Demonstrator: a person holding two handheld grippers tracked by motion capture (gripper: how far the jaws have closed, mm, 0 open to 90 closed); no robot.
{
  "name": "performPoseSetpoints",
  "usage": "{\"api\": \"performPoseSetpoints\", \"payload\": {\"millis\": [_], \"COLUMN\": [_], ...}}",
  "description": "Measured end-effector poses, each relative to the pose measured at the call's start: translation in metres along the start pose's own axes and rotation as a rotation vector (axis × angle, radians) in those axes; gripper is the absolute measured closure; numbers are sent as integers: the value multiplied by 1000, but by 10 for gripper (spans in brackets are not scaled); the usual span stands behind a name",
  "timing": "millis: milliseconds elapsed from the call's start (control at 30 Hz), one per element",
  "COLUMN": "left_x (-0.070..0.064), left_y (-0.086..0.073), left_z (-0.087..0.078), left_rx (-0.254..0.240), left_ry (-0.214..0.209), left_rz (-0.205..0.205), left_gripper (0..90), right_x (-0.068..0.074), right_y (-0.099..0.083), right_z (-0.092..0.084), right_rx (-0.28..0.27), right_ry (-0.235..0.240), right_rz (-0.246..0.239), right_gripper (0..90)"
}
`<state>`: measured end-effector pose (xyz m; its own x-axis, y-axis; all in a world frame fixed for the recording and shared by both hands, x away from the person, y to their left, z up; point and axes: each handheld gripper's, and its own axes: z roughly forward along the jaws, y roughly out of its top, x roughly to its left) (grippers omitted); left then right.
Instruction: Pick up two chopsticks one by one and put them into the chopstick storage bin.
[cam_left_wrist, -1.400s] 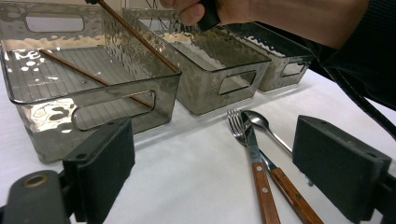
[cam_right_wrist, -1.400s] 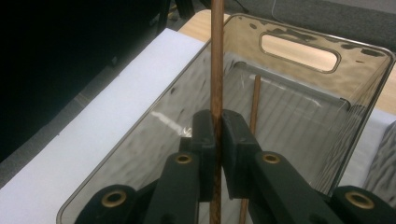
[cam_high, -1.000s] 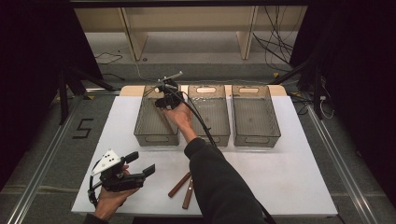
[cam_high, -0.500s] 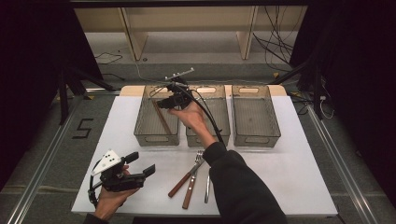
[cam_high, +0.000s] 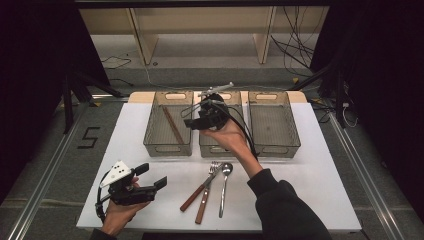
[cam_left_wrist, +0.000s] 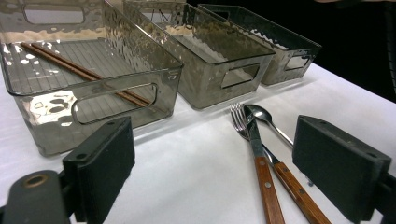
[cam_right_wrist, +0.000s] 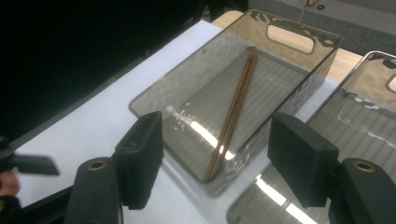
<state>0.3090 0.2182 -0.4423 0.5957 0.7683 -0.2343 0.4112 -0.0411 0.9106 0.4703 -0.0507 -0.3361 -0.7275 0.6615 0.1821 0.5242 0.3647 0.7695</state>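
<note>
1. Chopsticks (cam_high: 172, 125) — a pair of thin, reddish-brown wooden sticks, lying flat and side by side, touching along their length. They rest slantwise on the ribbed floor of the left bin, one end near its far wall, the other toward its near right corner.

2. Left bin (cam_high: 150, 131) — a smoky, see-through rectangular plastic bin with a dimpled wall and a cut-out handle at each end. It stands upright on the white table, leftmost in a row of three.
</note>
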Motion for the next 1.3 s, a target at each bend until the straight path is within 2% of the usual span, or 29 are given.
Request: {"api": "performPoseSetpoints", "payload": {"millis": [367,433,467,1000,1167,1300], "left_x": [0,0,0,-2,-1,-1], "left_y": [-1,-1,-1,-2,-2,-2], "left_z": [2,3,3,6,6,7], "left_rx": [20,22,25,52,56,56], "left_ry": [2,2,2,5,5,6], "left_rz": [4,2,3,3,2,2], "left_gripper": [126,126,125,124,124,124], "right_x": [-4,-4,-6,-17,-16,-13], "right_y": [-39,-42,-49,-95,-105,-112], "right_z": [-40,-42,-47,-69,-72,-73], "right_rx": [-30,-31,-36,-46,-44,-37], "right_ry": [12,12,11,-10,-18,-29], "right_rz": [-4,-1,-1,43,53,44], "right_gripper": [352,351,350,340,338,336]}}
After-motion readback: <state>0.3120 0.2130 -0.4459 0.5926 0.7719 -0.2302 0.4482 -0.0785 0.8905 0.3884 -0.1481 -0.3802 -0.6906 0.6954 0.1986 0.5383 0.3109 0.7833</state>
